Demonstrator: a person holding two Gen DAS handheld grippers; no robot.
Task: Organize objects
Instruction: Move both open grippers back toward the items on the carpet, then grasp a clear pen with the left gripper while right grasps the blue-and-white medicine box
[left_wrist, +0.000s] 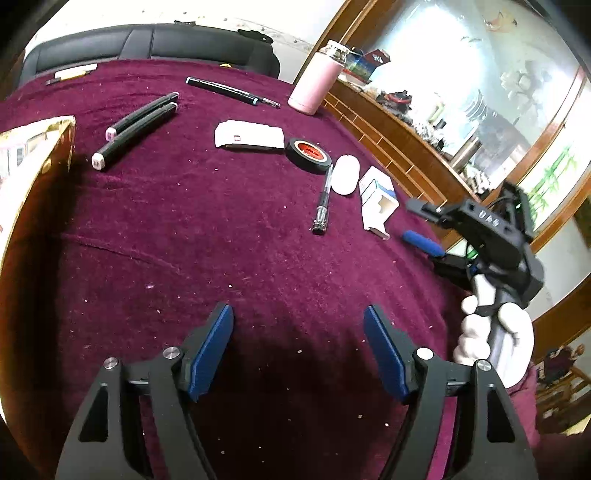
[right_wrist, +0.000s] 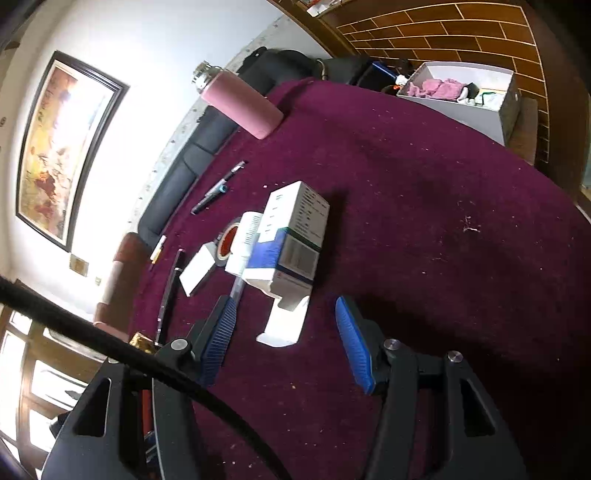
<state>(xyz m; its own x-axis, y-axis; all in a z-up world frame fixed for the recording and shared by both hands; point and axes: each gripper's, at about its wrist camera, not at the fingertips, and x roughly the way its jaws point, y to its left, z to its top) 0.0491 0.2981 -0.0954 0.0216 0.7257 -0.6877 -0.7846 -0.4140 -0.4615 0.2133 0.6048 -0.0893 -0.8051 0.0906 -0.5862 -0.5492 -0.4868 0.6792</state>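
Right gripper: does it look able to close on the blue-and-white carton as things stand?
Probably yes. The right gripper is open, with nothing between its pads, and the carton's open flap lies just ahead of them. The clear pen beside its left finger might get nudged.

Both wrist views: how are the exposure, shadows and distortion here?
Left wrist view: the window is blown out, a dark shadow pools on the cloth between the left tool fingers, straight edges bow. Right wrist view: the white wall is overexposed, the box casts a soft shadow, strong fisheye curvature.
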